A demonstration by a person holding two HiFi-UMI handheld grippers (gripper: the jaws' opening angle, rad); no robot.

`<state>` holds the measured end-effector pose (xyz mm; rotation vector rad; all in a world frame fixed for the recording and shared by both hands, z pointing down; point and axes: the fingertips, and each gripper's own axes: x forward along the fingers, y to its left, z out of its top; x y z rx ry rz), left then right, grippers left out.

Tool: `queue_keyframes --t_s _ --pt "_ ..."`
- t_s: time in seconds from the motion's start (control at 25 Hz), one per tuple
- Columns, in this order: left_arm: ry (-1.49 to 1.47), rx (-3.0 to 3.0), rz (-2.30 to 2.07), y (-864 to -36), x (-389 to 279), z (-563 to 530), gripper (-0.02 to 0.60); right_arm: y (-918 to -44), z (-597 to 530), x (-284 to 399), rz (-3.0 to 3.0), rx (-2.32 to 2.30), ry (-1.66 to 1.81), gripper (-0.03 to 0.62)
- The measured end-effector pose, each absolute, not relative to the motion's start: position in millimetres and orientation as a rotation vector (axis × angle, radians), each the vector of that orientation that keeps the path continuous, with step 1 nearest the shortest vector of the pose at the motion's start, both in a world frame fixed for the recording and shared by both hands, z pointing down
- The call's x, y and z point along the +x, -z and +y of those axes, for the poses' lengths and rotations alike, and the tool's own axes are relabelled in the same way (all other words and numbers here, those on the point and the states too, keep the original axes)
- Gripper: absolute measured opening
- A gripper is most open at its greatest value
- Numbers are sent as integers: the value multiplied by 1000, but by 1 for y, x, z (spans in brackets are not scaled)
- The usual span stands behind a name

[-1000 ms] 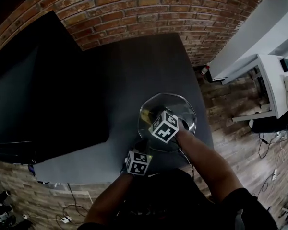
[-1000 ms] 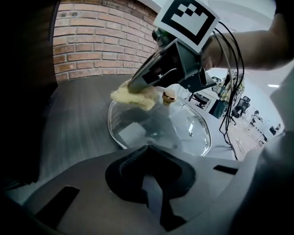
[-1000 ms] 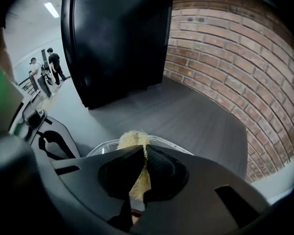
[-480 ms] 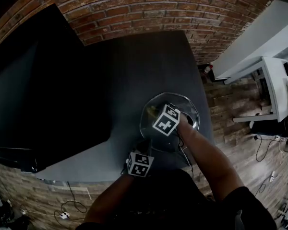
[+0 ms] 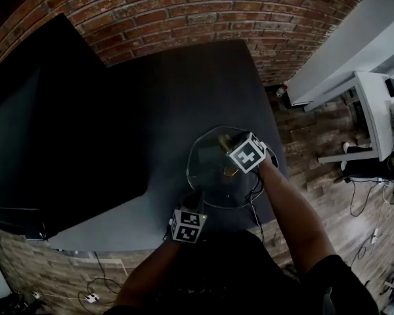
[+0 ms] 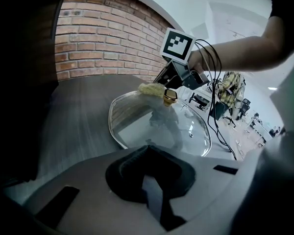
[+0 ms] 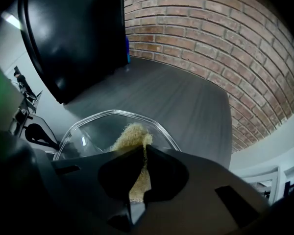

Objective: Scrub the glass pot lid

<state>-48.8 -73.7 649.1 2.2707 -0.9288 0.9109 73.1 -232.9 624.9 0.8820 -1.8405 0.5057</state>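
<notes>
The glass pot lid (image 5: 207,179) lies near the front right corner of the dark grey table (image 5: 184,97). Its right rim comes close to the table's right edge, beyond which a wooden floor (image 5: 328,176) and a white desk (image 5: 374,110) show. Behind the lid a broad stretch of bare tabletop runs back to the brick wall (image 5: 184,12). To the left the free surface ends at a large black panel (image 5: 52,123) that covers that side of the table. The left gripper (image 5: 196,201) comes in from the table's front edge and meets the lid at its near rim. In the left gripper view its jaws are drawn almost together, leaving only a thin slit, and they appear to pinch that rim (image 6: 147,148). The right gripper (image 5: 228,146) reaches over the lid from the right, above the far half of the glass and just beyond the gold knob (image 5: 231,170) at its centre. Its jaws are clamped narrowly on a yellow scrub sponge (image 7: 132,133). The sponge's fuzzy end sticks out past the tips and rests against the glass near the far rim (image 7: 95,126).
</notes>
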Motion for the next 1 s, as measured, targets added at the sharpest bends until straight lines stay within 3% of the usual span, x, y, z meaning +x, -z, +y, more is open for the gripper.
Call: queue_keyframes --t_s 0.52,1.0 --pt "-915 2290 -947 -648 -49 -79 32 -630 -213 166 -1761 1158 -722 25" --pt "-927 2267 -951 -649 -48 -78 32 -635 -204 187 -1739 1285 -803 25"
